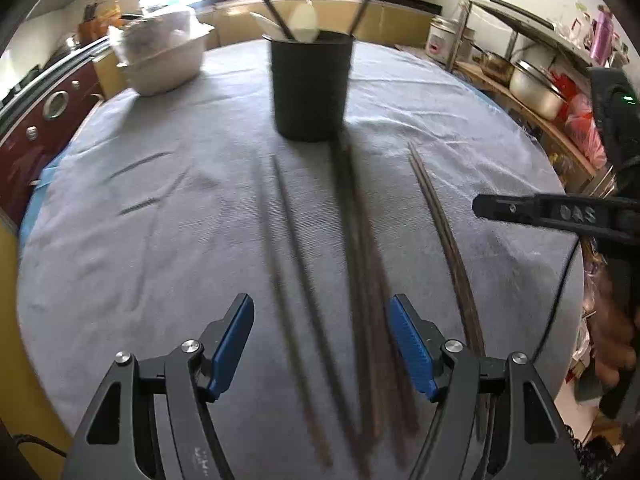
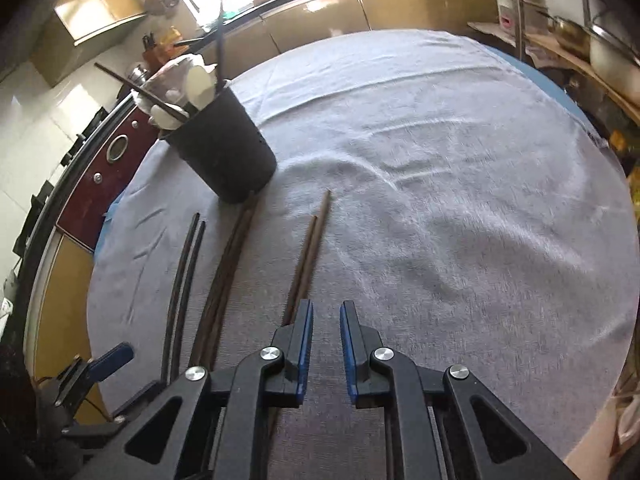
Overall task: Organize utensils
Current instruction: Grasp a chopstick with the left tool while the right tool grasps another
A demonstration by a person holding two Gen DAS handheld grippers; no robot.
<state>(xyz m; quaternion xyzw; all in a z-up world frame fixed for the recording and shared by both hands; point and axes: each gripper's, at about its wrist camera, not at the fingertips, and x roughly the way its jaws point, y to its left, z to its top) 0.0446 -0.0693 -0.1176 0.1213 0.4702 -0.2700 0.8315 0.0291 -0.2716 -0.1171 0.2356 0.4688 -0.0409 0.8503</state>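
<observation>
In the left wrist view we see our left hand-held gripper [image 1: 322, 344] at the bottom of the frame with its blue-padded fingers [image 1: 234, 344] spread wide and nothing between the pads, poised over dark chopsticks that lie lengthwise on the round counter covered in grey-white cloth [image 1: 140, 240]. A blurred pair of thin dark chopsticks [image 1: 288, 248] runs up the middle-left of the frame, a thicker dark brown bundle [image 1: 356, 240] runs up the centre to the foot of the black cylindrical utensil holder [image 1: 310, 88], and a brown pair [image 1: 440, 224] lies to the right, apart from the others. The holder stands upright in the upper centre, holding white spoons [image 1: 304, 24] and 2 dark sticks that lean outward. A white container with crumpled plastic [image 1: 164, 56] sits at the upper left of the counter. Our right hand-held gripper [image 1: 552, 212] enters from the right edge.

In the right wrist view our right hand-held gripper [image 2: 326, 354] sits at the bottom centre with its jaws narrow, a slim gap left between the blue pads, and nothing in that gap. The brown pair [image 2: 312, 248] lies just left of its left finger and passes under it. The bundle [image 2: 228, 264] and the thin dark pair [image 2: 184, 280] lie further left, and the holder [image 2: 224, 148] stands at the upper left. The blue pad of our left hand-held gripper [image 2: 110, 356] shows at the lower left.
</observation>
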